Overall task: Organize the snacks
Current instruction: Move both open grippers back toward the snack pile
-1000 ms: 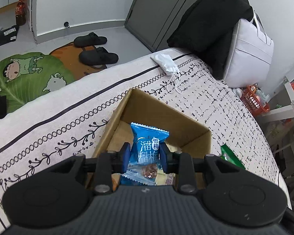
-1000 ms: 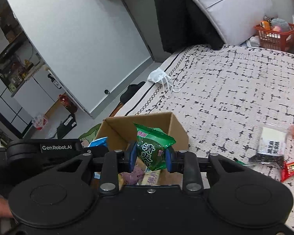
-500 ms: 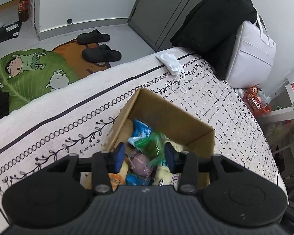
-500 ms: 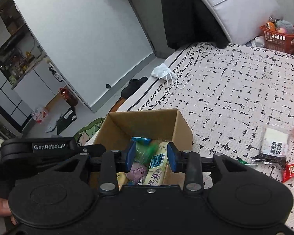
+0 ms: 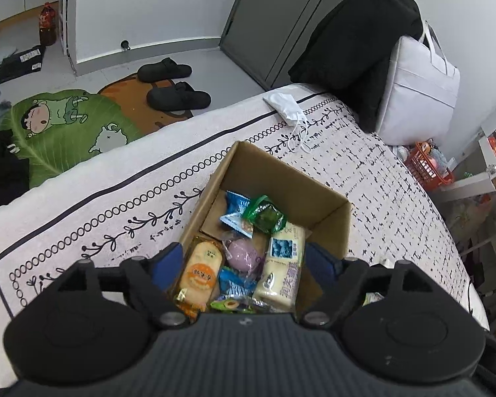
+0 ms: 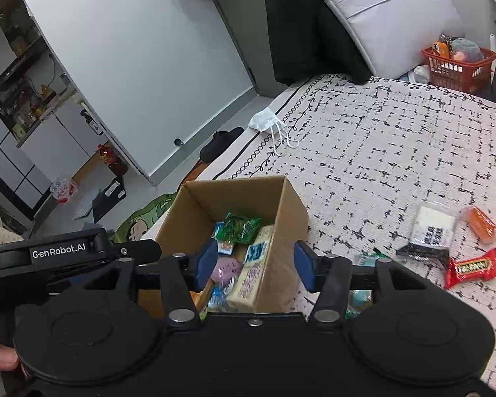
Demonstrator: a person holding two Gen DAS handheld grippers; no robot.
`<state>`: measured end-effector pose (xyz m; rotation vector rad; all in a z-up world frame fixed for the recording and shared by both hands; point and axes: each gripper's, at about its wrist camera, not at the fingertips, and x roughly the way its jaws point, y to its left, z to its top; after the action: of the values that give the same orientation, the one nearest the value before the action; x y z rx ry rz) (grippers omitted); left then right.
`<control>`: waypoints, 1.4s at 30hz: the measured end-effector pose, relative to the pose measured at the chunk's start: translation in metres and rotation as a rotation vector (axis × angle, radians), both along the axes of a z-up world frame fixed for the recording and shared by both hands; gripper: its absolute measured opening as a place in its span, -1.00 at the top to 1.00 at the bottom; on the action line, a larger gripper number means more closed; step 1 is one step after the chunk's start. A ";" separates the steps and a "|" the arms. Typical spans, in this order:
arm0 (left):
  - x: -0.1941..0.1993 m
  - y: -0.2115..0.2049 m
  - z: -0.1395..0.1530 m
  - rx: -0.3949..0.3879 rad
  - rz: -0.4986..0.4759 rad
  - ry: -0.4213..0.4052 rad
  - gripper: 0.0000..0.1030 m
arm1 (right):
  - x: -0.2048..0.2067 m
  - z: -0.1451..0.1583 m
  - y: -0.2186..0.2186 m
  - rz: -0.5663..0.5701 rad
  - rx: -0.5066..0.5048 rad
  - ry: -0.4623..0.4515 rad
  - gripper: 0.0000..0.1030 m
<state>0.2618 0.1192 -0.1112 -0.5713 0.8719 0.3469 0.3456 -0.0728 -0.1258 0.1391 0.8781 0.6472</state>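
Left gripper: above the near end of the box, jaws spreading wide, nothing between the pads, nothing held.
Right gripper: over the box's near right corner, jaws parting, roughly half spread, empty; only box contents visible through the gap.
Cardboard box: open-topped, on the patterned bedspread near the bed's edge, directly below both grippers.
Inside the box: green packet lying on top toward the far side, blue packet touching it on the left, purple round snack in the middle, round cracker pack along the left wall, long pale bar along the right wall, more wrappers underneath near the camera, hard to tell apart.
Done so far: a good share of the snacks already boxed; bottom mostly covered, a bare patch of cardboard left at the far corner.
Still loose on the spread, right of the box: black-and-white pouch, red candy bar, orange stick snack, plus a greenish wrapper just behind the right finger, partly hidden.
Left to do: at least four pieces to fetch from the right side; judged past the halfway mark, not finished.
Not snacks: white face mask well beyond the box, likely no part of the job.
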 end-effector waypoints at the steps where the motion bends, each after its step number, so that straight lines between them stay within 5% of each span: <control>1: -0.002 -0.002 0.001 0.003 -0.001 -0.002 -0.60 | -0.001 0.001 -0.003 -0.002 -0.001 0.004 -0.07; 9: -0.020 -0.022 0.016 0.044 0.007 -0.023 -0.99 | -0.009 0.006 -0.024 -0.014 0.011 0.025 -0.31; 20: -0.048 -0.048 0.037 0.083 0.012 -0.065 -1.00 | -0.020 0.018 -0.065 -0.060 0.067 0.001 -0.76; 42: -0.073 -0.117 0.064 0.135 -0.006 -0.104 -1.00 | -0.035 0.025 -0.131 -0.117 0.123 -0.004 -1.00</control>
<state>0.1888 0.0017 -0.0472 -0.4573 0.7439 0.3642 0.3102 -0.2042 -0.1008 0.2979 0.8197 0.5918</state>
